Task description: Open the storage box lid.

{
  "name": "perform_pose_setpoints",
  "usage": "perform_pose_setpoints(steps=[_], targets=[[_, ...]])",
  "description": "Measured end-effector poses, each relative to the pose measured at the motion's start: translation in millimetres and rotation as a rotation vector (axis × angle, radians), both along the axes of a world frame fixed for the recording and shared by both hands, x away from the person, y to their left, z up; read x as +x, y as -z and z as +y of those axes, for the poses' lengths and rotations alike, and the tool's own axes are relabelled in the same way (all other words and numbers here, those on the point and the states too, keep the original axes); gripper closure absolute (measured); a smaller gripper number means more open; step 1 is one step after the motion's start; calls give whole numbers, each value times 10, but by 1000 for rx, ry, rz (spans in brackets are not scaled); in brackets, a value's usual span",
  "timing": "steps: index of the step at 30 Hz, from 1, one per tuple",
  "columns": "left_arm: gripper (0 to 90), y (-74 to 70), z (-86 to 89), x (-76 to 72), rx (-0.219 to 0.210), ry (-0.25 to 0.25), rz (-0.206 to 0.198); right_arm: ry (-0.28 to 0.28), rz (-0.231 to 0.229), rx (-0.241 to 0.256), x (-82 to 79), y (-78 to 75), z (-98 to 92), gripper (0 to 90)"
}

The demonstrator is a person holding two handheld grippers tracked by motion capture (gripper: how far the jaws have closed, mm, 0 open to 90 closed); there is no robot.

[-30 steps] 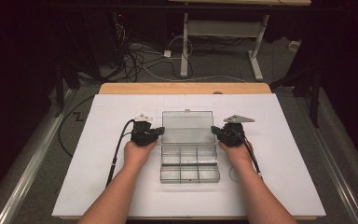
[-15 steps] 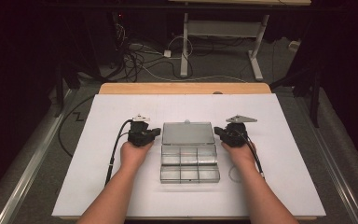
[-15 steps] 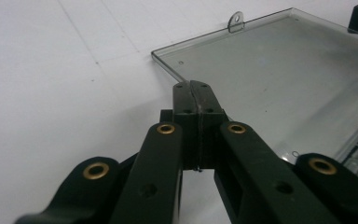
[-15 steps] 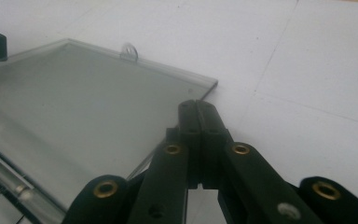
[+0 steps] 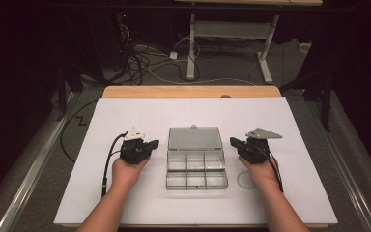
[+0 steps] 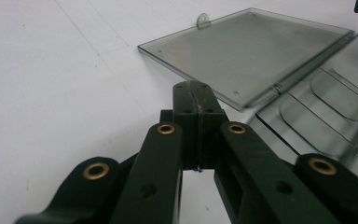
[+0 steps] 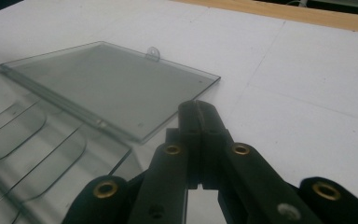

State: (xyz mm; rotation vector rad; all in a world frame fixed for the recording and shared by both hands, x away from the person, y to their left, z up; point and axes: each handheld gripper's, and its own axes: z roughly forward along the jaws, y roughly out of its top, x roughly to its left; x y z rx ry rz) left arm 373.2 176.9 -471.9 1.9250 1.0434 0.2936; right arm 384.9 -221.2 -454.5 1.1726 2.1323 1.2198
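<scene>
While both hands flank it, the white table (image 5: pixel 125 193) carries a clear compartment box (image 5: pixel 196 166) near its middle, toward the person's side. Box base sits nearer the person, divided into two rows of three compartments, all looking empty. Its lid (image 5: pixel 194 137) is flipped fully open and lies flat on the table behind the base, hinge between them, small tab (image 6: pixel 204 20) at the far edge. A faint ring mark (image 5: pixel 246 180) sits on the table just right of the base, next to the right wrist.

Left gripper (image 5: pixel 153 143) is just left of the box at hinge level, jaws pointing right toward it, close but apart. Left gripper view: jaws pressed together, nothing between them, tips over bare table just short of the lid's near corner. Right gripper (image 5: pixel 233 141) mirrors it, just right of the box, pointing left, also apart. Right gripper view: jaws closed flat against each other, empty, tips beside the lid's corner. Forearms come in from the bottom edge, wrists low near the table. Nothing lies between either gripper and the box.
</scene>
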Motion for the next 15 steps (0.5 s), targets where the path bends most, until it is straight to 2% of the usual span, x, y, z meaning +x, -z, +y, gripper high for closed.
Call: perform_pose_setpoints(steps=[6, 8, 11, 15], targets=[[877, 52, 147, -327, -2, 4, -12, -10, -18, -2, -286, 2, -93, 900], [876, 69, 176, -433, 24, 18, -15, -9, -15, 0, -369, 25, -138, 900], [877, 87, 218, -583, 28, 36, -17, -10, -13, 2, -496, 59, -208, 900], [876, 138, 244, -703, 0, 48, -27, -13, -12, 7, -663, 91, -295, 900]])
